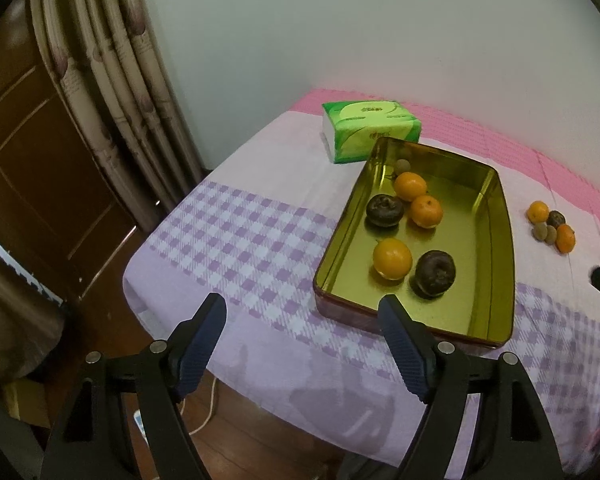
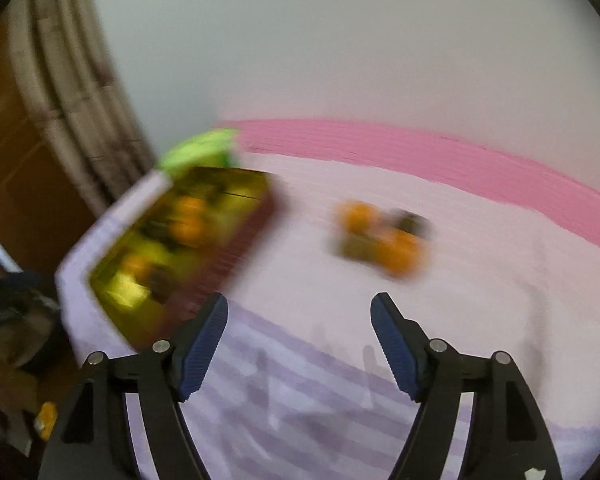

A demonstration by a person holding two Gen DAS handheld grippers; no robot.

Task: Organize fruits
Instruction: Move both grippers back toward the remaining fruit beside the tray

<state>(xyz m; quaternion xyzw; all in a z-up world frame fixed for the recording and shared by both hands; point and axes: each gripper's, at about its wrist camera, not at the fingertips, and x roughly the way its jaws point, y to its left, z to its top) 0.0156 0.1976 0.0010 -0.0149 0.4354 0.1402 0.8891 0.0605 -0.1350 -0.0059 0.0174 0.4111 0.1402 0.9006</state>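
The left gripper [image 1: 302, 312] hangs over the near edge of a bed, its two blue-padded fingers spread apart with nothing between them. Just ahead of its right finger sits a gold metal tray [image 1: 496, 240] on a purple-and-white checked cloth [image 1: 236, 240]. Inside the tray, nearest the gripper, lie an orange [image 1: 392, 258] and a dark round fruit [image 1: 435, 273], almost touching. Further in are a second dark fruit [image 1: 384, 210] and two more oranges [image 1: 426, 211] close together, with a small brownish fruit [image 1: 403, 166] at the far end. Beyond the tray's far left corner rests a green tissue pack [image 1: 370, 128]. Well to the right of the tray, on the cloth, a small cluster of loose fruits [image 1: 552, 226] huddles together: two oranges, a dark fruit and small brownish ones. Behind the bed run a pink strip and a pale wall; curtains [image 1: 112, 80] and a wooden door stand far left.

The right wrist view is heavily blurred. The right gripper [image 2: 300, 314] also has its fingers parted and empty, over the cloth. The tray lies ahead to its left, and the loose cluster lies ahead, slightly right.
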